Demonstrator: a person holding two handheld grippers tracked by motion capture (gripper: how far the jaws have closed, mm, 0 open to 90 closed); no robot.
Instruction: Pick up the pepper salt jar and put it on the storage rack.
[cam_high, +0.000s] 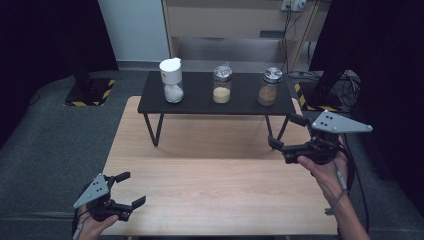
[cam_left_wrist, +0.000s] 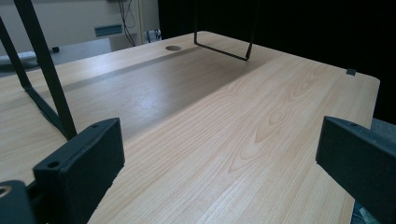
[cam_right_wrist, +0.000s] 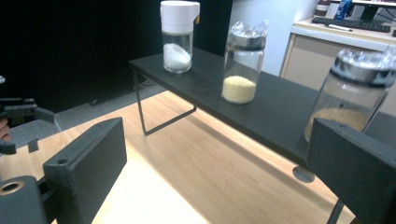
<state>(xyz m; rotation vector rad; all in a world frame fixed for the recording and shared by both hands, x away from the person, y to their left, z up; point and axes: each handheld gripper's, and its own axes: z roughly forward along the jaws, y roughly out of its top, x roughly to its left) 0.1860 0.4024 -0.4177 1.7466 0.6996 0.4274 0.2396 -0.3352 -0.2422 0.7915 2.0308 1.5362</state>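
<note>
Left gripper (cam_high: 129, 189) sits at the near left corner of the wooden table (cam_high: 210, 185), jaws spread wide, holding nothing. Right gripper (cam_high: 285, 131) hovers by the table's right edge, jaws likewise wide apart and empty, aimed toward the brown-filled jar (cam_right_wrist: 351, 93) at the right end of the black shelf (cam_high: 200, 102). The yellow-filled jar (cam_high: 222, 84) stands mid-shelf and the white-capped jar (cam_high: 171, 80) at the left end. Risks, as judged: glass may slip between hard jaws; a sideways nudge could topple the jar off the shelf's front edge; the crinkled lid covering may foul the grip. No legible brand, label or writing found.
</note>
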